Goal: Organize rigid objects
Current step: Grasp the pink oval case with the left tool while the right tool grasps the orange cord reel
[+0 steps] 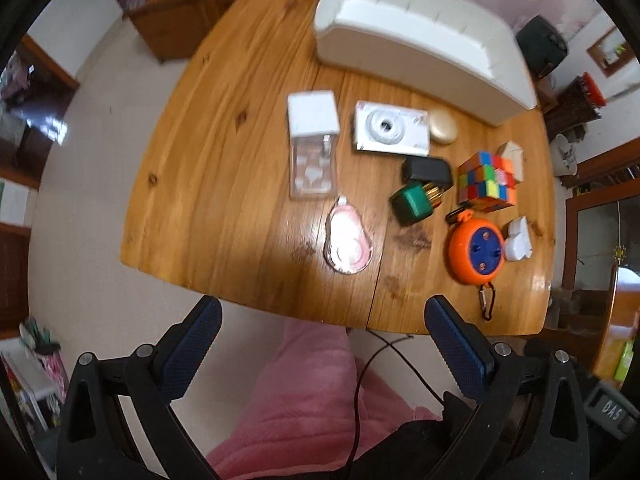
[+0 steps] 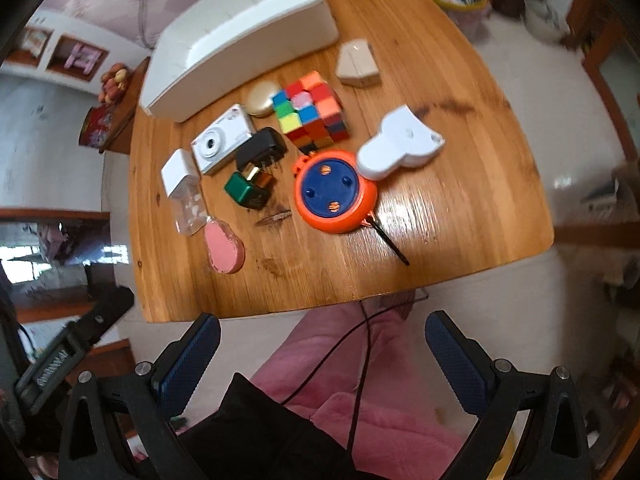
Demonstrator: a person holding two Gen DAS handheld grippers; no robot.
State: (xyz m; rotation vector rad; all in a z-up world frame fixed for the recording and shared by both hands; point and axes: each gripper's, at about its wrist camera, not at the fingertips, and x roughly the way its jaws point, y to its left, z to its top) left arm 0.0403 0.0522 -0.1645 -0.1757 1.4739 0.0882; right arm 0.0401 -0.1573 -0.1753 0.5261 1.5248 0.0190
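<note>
Left wrist view: the left gripper (image 1: pixel 322 322) hangs off the near table edge, jaws wide apart and empty. Straight ahead, at frame centre, lies a pink tape dispenser (image 1: pixel 347 242), long axis pointing away from the jaws. An orange reel (image 1: pixel 475 250) sits lower right; the white bin (image 1: pixel 420 36) stands at the top. The wooden table (image 1: pixel 224 184) is glossy.

Right wrist view: the right gripper (image 2: pixel 322 338), jaws likewise apart and empty, faces the orange reel (image 2: pixel 334 192) at centre, likely its nearer target. A Rubik's cube (image 2: pixel 314 110) lies beyond it. Household clutter surrounds the table.
</note>
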